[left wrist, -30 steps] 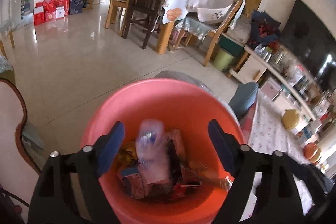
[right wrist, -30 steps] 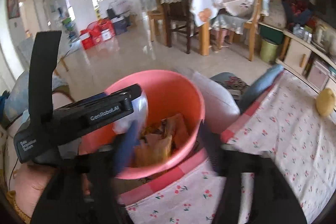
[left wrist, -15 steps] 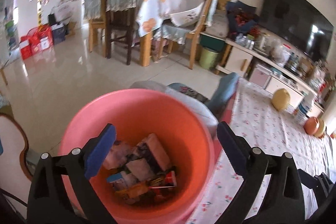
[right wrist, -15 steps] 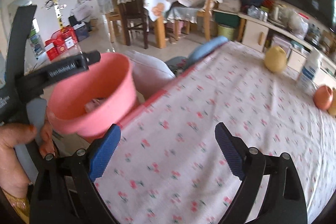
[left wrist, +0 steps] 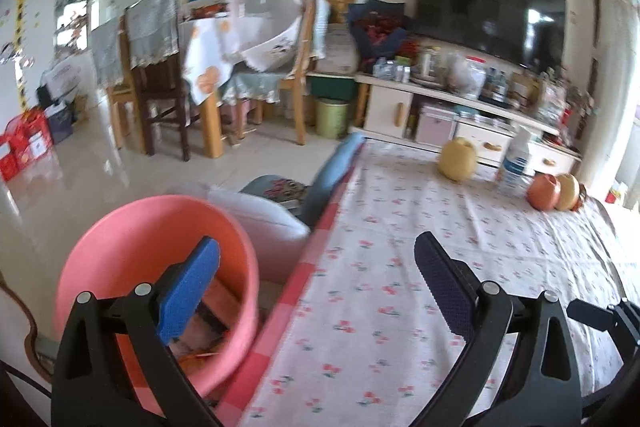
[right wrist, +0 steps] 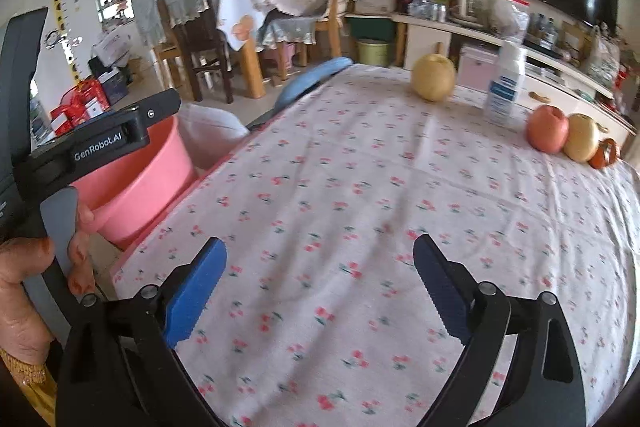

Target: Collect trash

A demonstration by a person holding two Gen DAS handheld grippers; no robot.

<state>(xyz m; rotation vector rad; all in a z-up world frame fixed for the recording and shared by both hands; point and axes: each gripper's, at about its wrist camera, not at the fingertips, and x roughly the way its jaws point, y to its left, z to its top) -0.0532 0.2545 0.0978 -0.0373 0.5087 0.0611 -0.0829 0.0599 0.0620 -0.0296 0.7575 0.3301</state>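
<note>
Trash (left wrist: 208, 323) lies in the pink bucket (left wrist: 120, 227) at the lower left of the left wrist view: wrappers and packets heaped at the bottom, too blurred to name. A second ago the left tongs (left wrist: 316, 291) hung straight over that bucket; now they have swung right across the cherry-print desk (left wrist: 400, 267), jaws wide apart and empty, so the drop looks done.

Over in the right wrist view, the right tongs (right wrist: 320, 291), also spread apart and empty, have turned from the bucket at the left edge towards the desk. Fruit (right wrist: 434, 77) and a white bottle (right wrist: 505, 83) stand at the upper right; no litter shows on the cloth.
</note>
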